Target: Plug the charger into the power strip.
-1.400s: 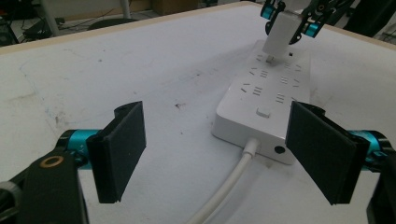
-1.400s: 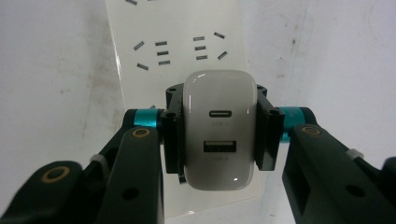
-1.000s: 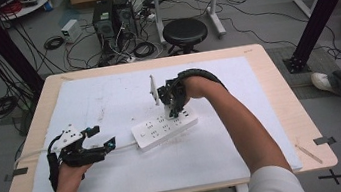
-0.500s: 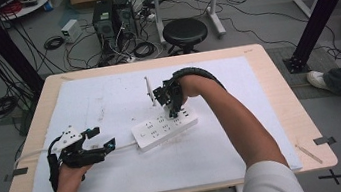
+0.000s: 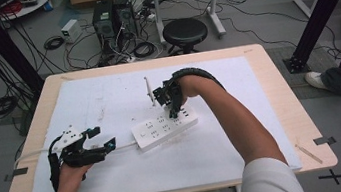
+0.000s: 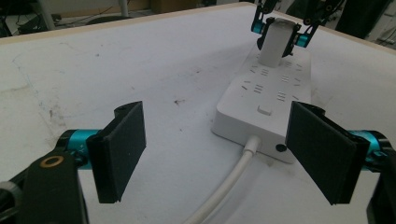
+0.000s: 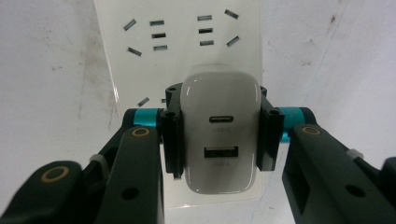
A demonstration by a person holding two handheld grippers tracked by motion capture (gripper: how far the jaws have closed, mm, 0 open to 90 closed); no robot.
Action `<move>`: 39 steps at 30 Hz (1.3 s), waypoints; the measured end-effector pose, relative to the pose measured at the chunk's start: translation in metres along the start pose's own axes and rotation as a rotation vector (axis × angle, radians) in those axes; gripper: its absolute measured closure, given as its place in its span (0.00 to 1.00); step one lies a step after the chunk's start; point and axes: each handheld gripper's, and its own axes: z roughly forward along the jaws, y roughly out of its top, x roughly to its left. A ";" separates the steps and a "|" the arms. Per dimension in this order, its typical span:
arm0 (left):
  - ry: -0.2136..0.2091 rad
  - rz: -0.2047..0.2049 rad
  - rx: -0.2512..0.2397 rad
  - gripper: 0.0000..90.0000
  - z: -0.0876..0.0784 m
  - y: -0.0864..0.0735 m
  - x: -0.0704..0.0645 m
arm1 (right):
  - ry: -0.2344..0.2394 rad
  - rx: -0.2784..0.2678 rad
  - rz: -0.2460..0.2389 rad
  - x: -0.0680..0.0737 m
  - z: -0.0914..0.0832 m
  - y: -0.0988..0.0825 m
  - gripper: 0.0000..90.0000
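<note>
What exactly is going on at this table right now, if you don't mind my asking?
A person works with a hand-held gripper in each hand. The right hand-held gripper is clamped on a white USB charger and holds it upright over the far end of a white power strip, at its sockets; whether the prongs are seated is hidden. The left hand-held gripper is open, its jaws either side of the strip's white cable near the strip's end, gripping nothing.

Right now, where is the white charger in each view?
High view: the charger sits centre, in the right claw over the power strip.
Left gripper view: top right, at the strip's far end.
Right gripper view: centre, clamped.
Shared landmark: the power strip.
</note>
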 end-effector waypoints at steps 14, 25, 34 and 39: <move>0.004 -0.010 -0.002 0.23 -0.002 0.000 0.002 | -0.053 -0.213 0.265 0.009 -0.007 -0.026 0.35; -0.007 -0.004 -0.014 0.23 -0.002 0.004 -0.005 | -0.143 -0.411 0.493 0.041 -0.036 -0.068 0.25; -0.017 0.002 -0.021 0.23 -0.002 0.006 -0.008 | -0.226 -0.502 0.665 0.082 -0.041 -0.102 0.24; -0.021 -0.001 -0.025 0.23 -0.003 0.006 -0.010 | -0.264 -0.542 0.744 0.104 -0.040 -0.115 0.24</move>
